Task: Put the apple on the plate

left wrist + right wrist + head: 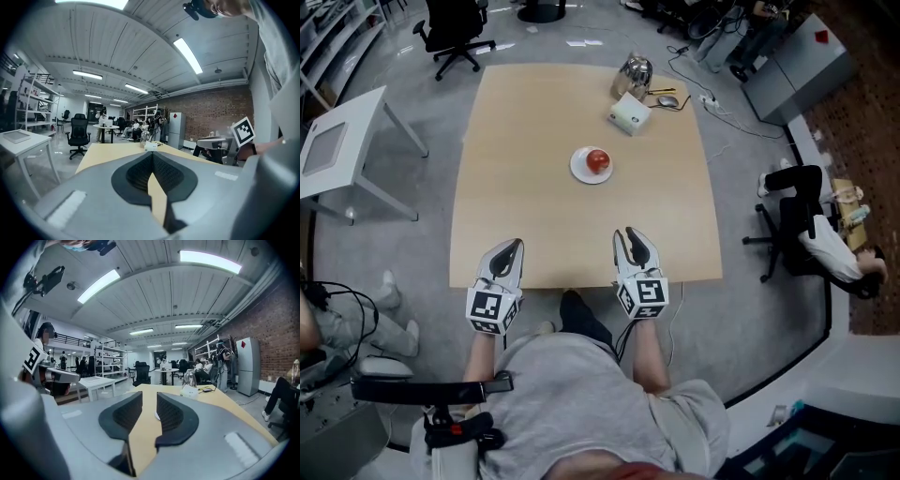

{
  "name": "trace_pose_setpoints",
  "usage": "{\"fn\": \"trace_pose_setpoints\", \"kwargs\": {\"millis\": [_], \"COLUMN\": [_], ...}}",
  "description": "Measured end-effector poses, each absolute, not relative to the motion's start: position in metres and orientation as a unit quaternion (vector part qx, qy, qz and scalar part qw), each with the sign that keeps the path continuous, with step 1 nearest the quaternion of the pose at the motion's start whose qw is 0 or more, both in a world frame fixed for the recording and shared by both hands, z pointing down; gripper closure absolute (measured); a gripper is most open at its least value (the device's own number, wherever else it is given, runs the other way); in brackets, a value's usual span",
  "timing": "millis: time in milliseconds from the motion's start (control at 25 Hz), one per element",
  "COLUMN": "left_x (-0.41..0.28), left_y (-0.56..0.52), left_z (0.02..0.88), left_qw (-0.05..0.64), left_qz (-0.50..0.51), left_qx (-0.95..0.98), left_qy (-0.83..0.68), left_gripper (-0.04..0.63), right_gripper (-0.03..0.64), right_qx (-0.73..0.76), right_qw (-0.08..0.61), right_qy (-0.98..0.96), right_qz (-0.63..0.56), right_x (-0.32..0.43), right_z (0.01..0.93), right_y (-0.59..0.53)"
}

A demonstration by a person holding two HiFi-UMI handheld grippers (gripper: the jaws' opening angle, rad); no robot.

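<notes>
From the head view, the apple (598, 160) sits on the white plate (579, 172) in the middle of the counter (525, 206). It lies straight ahead of me and well apart from both tools, which hang over the near edge. It is round, so it has no long axis to line up on.

The right gripper (630, 240) is the nearer one, with the apple ahead of it and a little to its left. The left gripper (510, 249) is farther off, with the apple ahead and well to its right.

In the right gripper view the jaws stand a narrow way apart, and only bare counter shows between them (nothing is gripped). In the left gripper view the jaws are clenched tip to tip on nothing.

I judge the placing done, since the fruit is on the dish and neither tool touches it. Any coming move would only be a retreat from the counter.
</notes>
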State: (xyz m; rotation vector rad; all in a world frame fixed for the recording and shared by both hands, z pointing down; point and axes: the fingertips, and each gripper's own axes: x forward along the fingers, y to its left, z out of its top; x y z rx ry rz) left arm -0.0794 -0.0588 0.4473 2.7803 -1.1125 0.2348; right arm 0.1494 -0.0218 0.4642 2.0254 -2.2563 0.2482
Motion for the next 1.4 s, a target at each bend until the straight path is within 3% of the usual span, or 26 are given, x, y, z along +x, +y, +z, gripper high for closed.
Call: {"fn": "trace_pose_setpoints", "kwargs": {"millis": [440, 1400], "left_x": [-0.085, -0.084], "left_y": [-0.048, -0.034], "left_z": [0.438, 0.428], "left_qw": [0.055, 0.036], "left_qz": [0.065, 0.056], "left_qx": [0.931, 0.94], "left_qy": [-0.356, -0.336], "left_gripper": [0.575, 0.577], "right_gripper": [0.61, 0.611], "right_qx": [0.682, 0.691], "right_qw": [0.044, 0.033], "right_qy": [-0.727, -0.719], "right_qz": [0.063, 0.065], "right_x": [0.142, 0.133], "right_z": [0.452, 0.451], "right_y": [0.005, 0.042]}}
